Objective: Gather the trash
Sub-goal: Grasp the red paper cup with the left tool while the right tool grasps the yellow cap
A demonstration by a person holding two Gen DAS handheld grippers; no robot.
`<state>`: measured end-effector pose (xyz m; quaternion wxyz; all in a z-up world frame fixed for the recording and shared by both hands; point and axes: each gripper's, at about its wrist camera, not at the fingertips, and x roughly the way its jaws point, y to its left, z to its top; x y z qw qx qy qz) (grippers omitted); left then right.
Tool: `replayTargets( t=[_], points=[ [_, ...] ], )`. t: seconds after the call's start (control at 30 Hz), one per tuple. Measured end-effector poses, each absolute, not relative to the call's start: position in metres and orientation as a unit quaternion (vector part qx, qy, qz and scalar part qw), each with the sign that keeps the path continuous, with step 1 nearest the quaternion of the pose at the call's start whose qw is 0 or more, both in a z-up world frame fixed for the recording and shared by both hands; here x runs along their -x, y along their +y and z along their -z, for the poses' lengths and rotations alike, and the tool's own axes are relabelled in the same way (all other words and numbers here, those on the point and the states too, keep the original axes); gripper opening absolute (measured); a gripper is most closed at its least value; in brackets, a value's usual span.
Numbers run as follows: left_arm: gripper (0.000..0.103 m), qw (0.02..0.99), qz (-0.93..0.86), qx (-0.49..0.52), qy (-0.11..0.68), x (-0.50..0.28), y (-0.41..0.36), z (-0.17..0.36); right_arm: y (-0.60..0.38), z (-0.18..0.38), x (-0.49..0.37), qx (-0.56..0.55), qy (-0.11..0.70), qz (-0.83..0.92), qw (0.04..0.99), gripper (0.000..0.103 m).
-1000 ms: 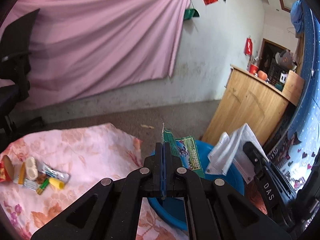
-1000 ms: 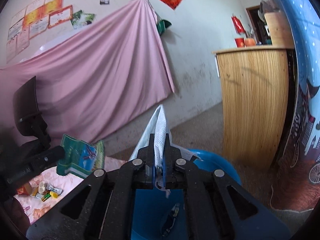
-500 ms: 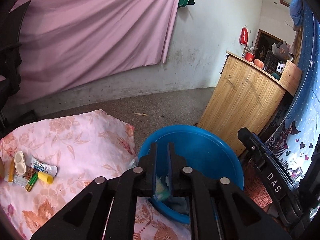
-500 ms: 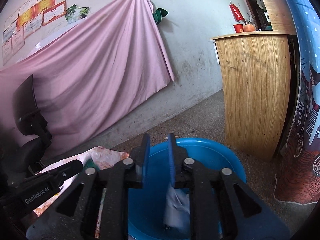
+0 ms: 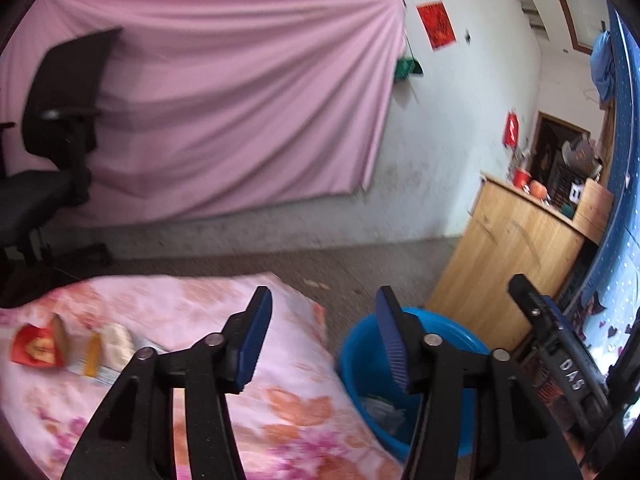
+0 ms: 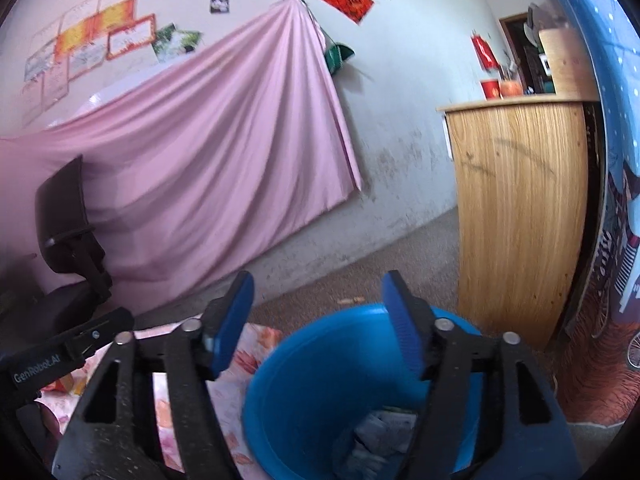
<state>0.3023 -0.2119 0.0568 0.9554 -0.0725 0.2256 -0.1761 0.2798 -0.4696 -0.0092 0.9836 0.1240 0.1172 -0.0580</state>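
1. left gripper (image 5: 324, 322) – black arms, ribbed blue pads; its jaws have just been opening, apart with nothing between them.
2. right gripper (image 6: 318, 312) – same build, jaws have just been opening, spread wide and empty over the bucket.
3. bucket (image 6: 320, 344) – round, smooth blue plastic, mouth up, beside the flowered pink cloth (image 5: 180, 304).
4. crumpled wrappers (image 6: 384, 430) lie in its bottom; their long axis is unclear.
5. more trash (image 5: 72, 346) sits on the cloth's left side.

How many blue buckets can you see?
1. The blue bucket stands on the floor beside the flowered cloth, under the right gripper, with trash inside. None seems hidden.
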Motion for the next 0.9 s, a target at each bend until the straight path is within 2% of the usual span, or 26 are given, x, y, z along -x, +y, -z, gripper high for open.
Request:
replayTargets(
  t=[0.07, 0.13, 0.23, 0.4, 0.6, 0.9],
  points=[
    [0.056, 0.963, 0.161, 0.065, 0.205, -0.294, -0.196, -0.061, -0.464, 0.004, -0.277, -0.122, 0.099, 0.053, 0.986, 0.103],
    [0.076, 0.971, 0.140, 0.059, 0.182, -0.284, -0.180, -0.066, -0.457, -0.002, -0.274, -0.121, 0.078, 0.046, 0.989, 0.103],
    [0.098, 0.978, 0.121, 0.068, 0.158, -0.272, -0.157, -0.069, -0.445, -0.010, -0.267, -0.121, 0.046, 0.028, 0.991, 0.103],
    [0.101, 0.987, 0.070, 0.097, 0.106, -0.247, -0.114, -0.070, -0.420, -0.021, -0.256, -0.114, -0.003, -0.001, 0.993, 0.103],
    [0.101, 0.994, 0.009, 0.071, 0.081, -0.225, -0.082, -0.061, -0.377, -0.030, -0.246, -0.081, -0.046, -0.050, 0.994, 0.103],
    [0.101, 0.995, -0.046, 0.023, 0.088, -0.201, -0.046, -0.034, -0.324, -0.024, -0.246, -0.031, -0.042, -0.103, 0.993, 0.103]
  ],
)
